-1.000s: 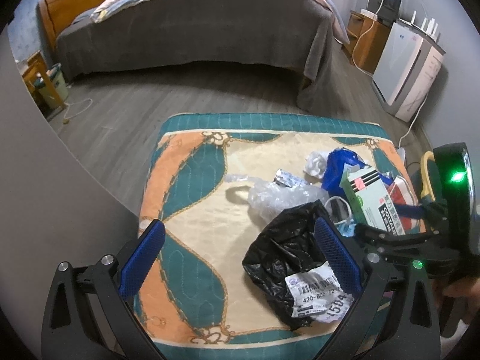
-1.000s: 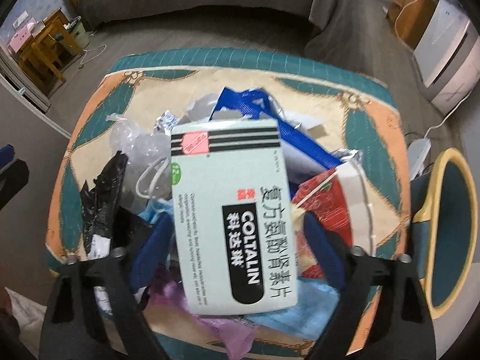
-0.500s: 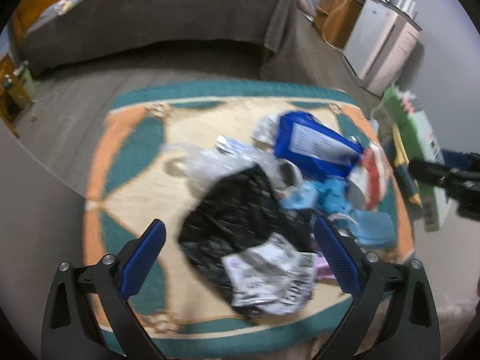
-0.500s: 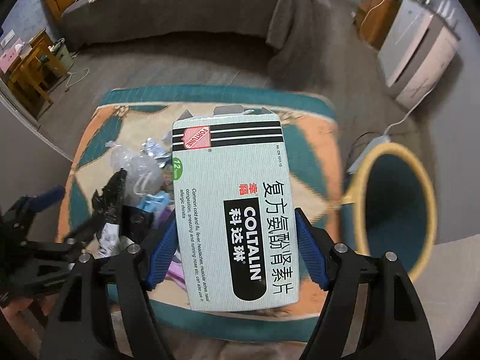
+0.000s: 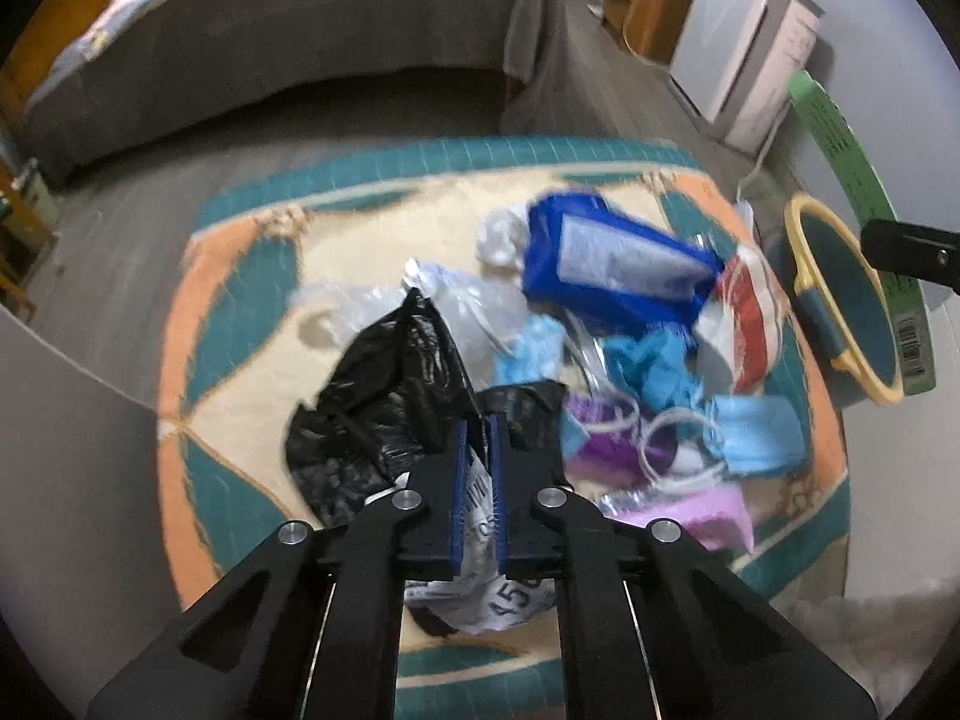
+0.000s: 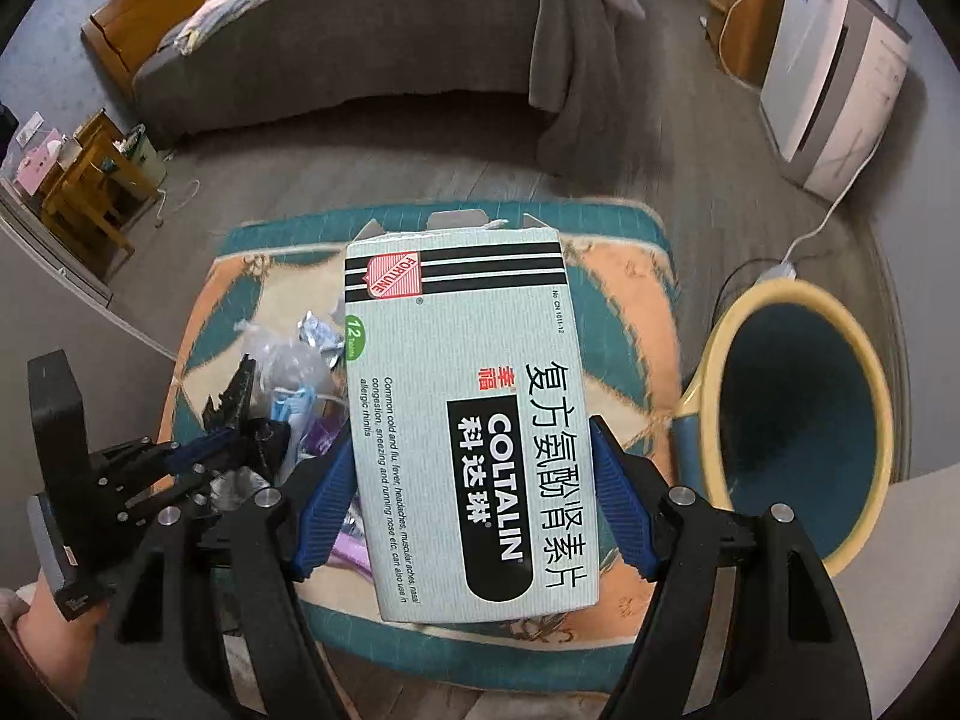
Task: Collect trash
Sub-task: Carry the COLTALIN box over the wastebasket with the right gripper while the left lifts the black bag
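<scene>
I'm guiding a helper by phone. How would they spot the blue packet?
Find the patterned cushion before the bed. On its far right, in the trash pile, lies the blue packet. It alone is dark blue with a pale label.

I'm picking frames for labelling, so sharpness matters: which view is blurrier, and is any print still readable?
Left wrist view: motion blur smears the trash pile, the blue packet and the mat; only the left tongs look crisp. Right wrist view: much sharper, the print on the medicine box reads clearly; fisheye bending curves the bed and bin.
</scene>
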Demonstrator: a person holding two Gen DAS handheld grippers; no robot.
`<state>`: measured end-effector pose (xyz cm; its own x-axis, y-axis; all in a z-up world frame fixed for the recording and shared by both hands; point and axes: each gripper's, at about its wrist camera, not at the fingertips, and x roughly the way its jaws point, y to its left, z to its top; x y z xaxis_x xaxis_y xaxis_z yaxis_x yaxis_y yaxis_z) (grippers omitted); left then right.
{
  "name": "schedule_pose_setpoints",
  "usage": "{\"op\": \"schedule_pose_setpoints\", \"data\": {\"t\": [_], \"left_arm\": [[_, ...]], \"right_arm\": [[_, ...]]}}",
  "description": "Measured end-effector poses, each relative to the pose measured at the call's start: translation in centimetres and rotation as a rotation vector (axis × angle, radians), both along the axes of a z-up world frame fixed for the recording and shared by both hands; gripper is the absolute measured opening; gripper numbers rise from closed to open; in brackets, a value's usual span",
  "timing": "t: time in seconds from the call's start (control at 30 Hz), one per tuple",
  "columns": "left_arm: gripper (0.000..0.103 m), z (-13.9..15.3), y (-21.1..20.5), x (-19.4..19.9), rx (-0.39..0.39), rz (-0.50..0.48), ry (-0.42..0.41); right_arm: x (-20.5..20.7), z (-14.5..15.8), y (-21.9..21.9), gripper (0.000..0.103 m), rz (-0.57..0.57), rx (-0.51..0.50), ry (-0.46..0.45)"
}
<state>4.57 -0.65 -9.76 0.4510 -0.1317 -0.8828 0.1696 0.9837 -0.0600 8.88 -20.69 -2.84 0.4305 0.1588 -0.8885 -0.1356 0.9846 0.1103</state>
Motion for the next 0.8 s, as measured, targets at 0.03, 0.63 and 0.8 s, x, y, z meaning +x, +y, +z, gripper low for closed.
{"op": "schedule_pose_setpoints", "data": {"t": [0.03,0.63,0.8], "left_arm": [[0.005,0.6,0.2,0.0,-0.003,0.009,-0.023],[0.004,12.2,-6.1,-1.2,-0.005,-0.08,-0.396],[0.004,13.4,-10.2,-0.2,-0.048,-0.14,-0.406]], "right_arm": [[0.1,0.3,-0.2,0.072,-0.004,0.003,-0.009],[0.0,2.8,-7.4,0.072,-0.175,-0.009,-0.102],[-0.3,3.7,-11.3,0.072,-0.245,0.057,-0.131]]}}
